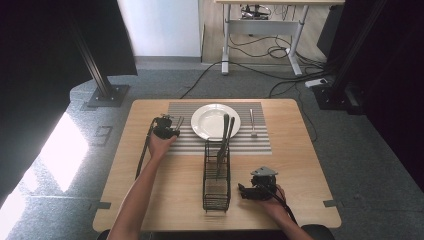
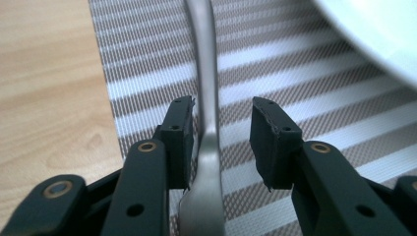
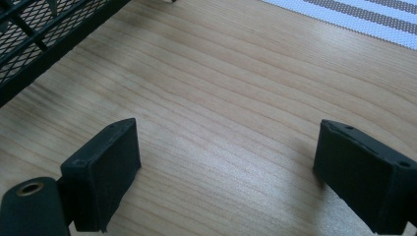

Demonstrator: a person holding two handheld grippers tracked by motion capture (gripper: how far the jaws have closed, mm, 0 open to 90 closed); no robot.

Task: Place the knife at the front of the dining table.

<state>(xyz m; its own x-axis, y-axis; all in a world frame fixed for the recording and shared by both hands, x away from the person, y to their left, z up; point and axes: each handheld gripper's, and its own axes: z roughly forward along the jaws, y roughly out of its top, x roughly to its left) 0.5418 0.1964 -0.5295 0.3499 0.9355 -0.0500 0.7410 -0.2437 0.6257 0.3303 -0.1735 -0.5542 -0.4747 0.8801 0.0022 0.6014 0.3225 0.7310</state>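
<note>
Nearest the person, on the wooden bench (image 1: 150, 200), right gripper (image 1: 245, 192) resting low, fingers (image 3: 105, 167) spread wide over bare wood, holding nothing. Just to its left, a black mesh cutlery rack (image 1: 216, 192), long and narrow, with two utensils (image 1: 224, 137) leaning out of its far end toward the plate.

Farther on, at the left edge of the striped placemat (image 1: 250, 142), left gripper (image 1: 176, 123) held low over the mat. Between its fingers (image 2: 179, 132), a piece of metal cutlery (image 2: 206, 123), handle running away along the stripes. Left finger pressed against or just beside the handle, right finger standing clear with a gap, so partly open and, as far as can be told, not clamped. Cutlery seemingly lying on the mat, just left of the plate; whether fork or spoon cannot be told.

Beyond, a white plate (image 1: 210, 120) in the middle of the mat. To its right, a small silver utensil (image 1: 252, 122) lying on the mat, apart from the plate.
</note>
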